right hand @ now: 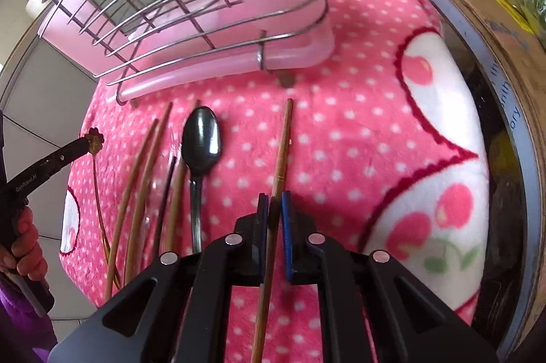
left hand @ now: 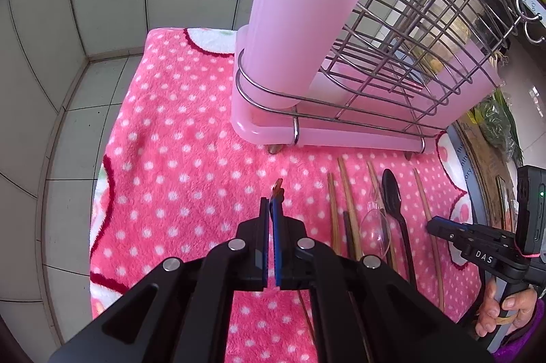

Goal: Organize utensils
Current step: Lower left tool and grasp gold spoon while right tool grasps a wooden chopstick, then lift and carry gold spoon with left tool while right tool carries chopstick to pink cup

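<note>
Where the pink polka-dot towel (left hand: 177,130) covers the table, pale grey tiles (left hand: 68,31) show beyond its left edge and rise into a tiled wall behind. On the towel stands a wire rack (left hand: 392,31) on a pink plastic tray (left hand: 341,132), with a tall pink cup (left hand: 293,28) held upright in its near end. To the far right, past the towel's white cherry-patterned border (right hand: 440,137), a cardboard box (right hand: 491,21) holds greens that I cannot identify.

My left claw (left hand: 270,209) is pinched shut on a thin golden utensil (right hand: 97,178) with a flower-shaped end; from my left wrist only that tip shows above the pads, and the rest is hidden by the claw. My right claw (right hand: 274,212) is closed around a single brown chopstick (right hand: 281,154), which runs forward over the towel toward the rack, its tip short of the tray.

Between the two claws lie the loose utensils, in front of the rack: a black spoon (right hand: 199,144), several brown chopsticks (right hand: 143,178), one dark stick (right hand: 167,192), and a clear plastic spoon (left hand: 375,226) that is hard to make out against the fabric. Their near ends are cut off behind my right claw's body, so I cannot count them surely.
</note>
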